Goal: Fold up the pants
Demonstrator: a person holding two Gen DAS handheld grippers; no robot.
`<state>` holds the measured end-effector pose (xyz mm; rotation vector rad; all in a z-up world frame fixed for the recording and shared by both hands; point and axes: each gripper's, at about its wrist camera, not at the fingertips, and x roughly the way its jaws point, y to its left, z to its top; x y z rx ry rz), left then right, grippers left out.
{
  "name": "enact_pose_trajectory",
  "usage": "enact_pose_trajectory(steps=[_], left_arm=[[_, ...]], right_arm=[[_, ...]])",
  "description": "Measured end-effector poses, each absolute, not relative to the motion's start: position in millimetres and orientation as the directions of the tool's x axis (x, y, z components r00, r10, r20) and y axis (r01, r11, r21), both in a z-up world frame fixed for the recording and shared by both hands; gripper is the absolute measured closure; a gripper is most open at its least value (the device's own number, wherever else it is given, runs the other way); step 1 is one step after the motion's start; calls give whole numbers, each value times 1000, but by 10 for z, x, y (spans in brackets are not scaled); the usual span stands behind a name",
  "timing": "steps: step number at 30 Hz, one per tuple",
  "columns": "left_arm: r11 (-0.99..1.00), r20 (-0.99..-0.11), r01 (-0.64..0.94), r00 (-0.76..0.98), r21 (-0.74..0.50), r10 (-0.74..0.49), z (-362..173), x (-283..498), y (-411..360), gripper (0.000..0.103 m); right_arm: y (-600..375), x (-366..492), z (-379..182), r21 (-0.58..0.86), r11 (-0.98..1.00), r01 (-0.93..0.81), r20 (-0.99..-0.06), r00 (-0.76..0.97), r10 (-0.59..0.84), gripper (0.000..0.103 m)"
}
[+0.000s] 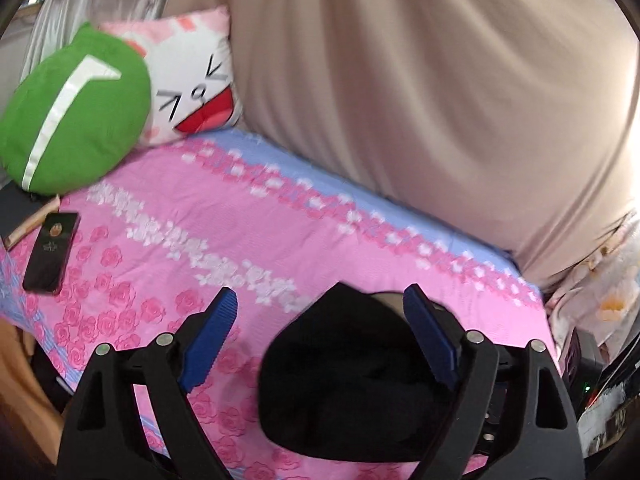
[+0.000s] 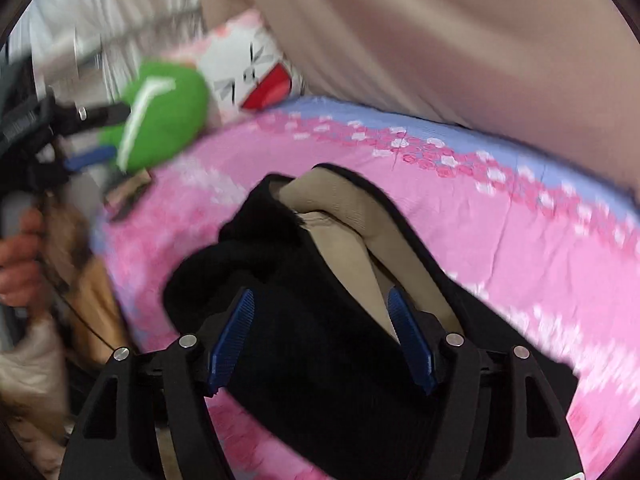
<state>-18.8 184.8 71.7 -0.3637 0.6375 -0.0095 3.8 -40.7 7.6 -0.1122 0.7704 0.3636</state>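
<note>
The pants (image 2: 320, 280) are black with a tan lining and lie bunched in a heap on the pink flowered bedsheet (image 2: 500, 232). My right gripper (image 2: 320, 300) is open just above the heap, its blue pads on either side of the cloth without pinching it. In the left wrist view the pants (image 1: 340, 380) lie low at the right. My left gripper (image 1: 320, 300) is open above the sheet (image 1: 240, 220), its right pad next to the heap's edge. The left gripper also shows blurred at the left edge of the right wrist view (image 2: 72, 140).
A green round cushion (image 1: 76, 116) and a pink cartoon-face pillow (image 1: 192, 80) sit at the head of the bed. A dark phone (image 1: 50, 252) lies at the sheet's left edge. A beige draped cloth (image 1: 420, 80) backs the bed. Clutter stands at the right (image 1: 600, 360).
</note>
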Motion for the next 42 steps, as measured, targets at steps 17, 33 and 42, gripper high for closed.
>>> enact_pose_trajectory(steps=[17, 33, 42], left_arm=[[767, -619, 107, 524, -633, -584, -399, 963, 2066, 13], [592, -397, 266, 529, -761, -750, 65, 811, 2120, 97], [698, -478, 468, 512, -542, -714, 1013, -224, 1040, 88]], right_arm=[[-667, 222, 310, 139, 949, -282, -692, 659, 297, 17], [-1328, 147, -497, 413, 910, -47, -725, 588, 359, 92], [-1304, 270, 28, 517, 839, -171, -554, 680, 480, 86]])
